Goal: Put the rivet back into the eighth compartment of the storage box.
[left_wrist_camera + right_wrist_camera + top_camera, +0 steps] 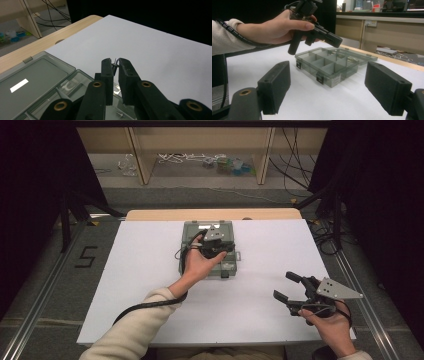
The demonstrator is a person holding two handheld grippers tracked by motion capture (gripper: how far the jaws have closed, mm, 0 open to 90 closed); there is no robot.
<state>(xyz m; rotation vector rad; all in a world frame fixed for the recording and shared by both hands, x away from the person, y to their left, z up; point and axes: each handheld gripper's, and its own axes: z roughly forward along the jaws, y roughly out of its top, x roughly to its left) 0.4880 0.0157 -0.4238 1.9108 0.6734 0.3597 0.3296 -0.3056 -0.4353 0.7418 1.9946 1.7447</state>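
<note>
A smoky grey compartment box point(192, 232) lies open at the middle back of the white table top point(150, 295). In the right gripper view the box point(329, 65) shows its dividers, with its lid flat behind it. My left gripper point(223, 251) hovers over the box, held in a hand. Its jaws point(115, 63) are shut on a small shiny metal part point(116, 61) pinched at the tips. From the side, the left gripper point(335, 38) points down and right above the box. My right gripper point(286, 286) rests near the table's front right, its pads point(277, 83) wide apart with nothing between them.
Another small metal part point(120, 115) lies in a compartment below the left jaws. A wooden table edge point(210, 214) runs behind the white sheet. Beyond stand wooden shelf legs point(140, 155) with cables and small items on the floor. Dark curtains flank both sides.
</note>
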